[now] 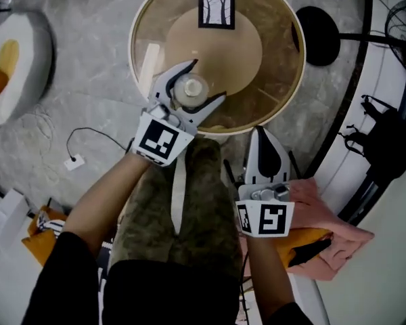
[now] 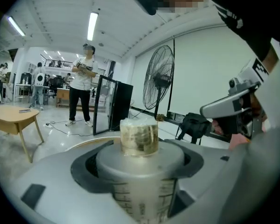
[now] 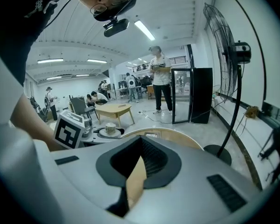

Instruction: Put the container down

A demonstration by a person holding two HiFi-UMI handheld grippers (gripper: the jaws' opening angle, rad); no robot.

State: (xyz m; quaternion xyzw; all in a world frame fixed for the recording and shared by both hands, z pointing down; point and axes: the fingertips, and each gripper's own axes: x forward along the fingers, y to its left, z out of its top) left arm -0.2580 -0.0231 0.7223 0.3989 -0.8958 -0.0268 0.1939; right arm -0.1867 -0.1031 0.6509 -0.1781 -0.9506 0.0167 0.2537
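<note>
Looking down in the head view, my left tongs [image 1: 206, 81] grip the translucent plastic container with the clear round cap [image 1: 189, 90] over the round tan tabletop [image 1: 277, 26], near its 7 o'clock edge. My right tongs [image 1: 260, 133] sit off the tabletop, toward 5 o'clock. The left gripper view shows both jaws clamped on the container's graduated body [image 2: 140, 195]. In the right gripper view the jaws are pressed narrow, with nothing between them.
</note>
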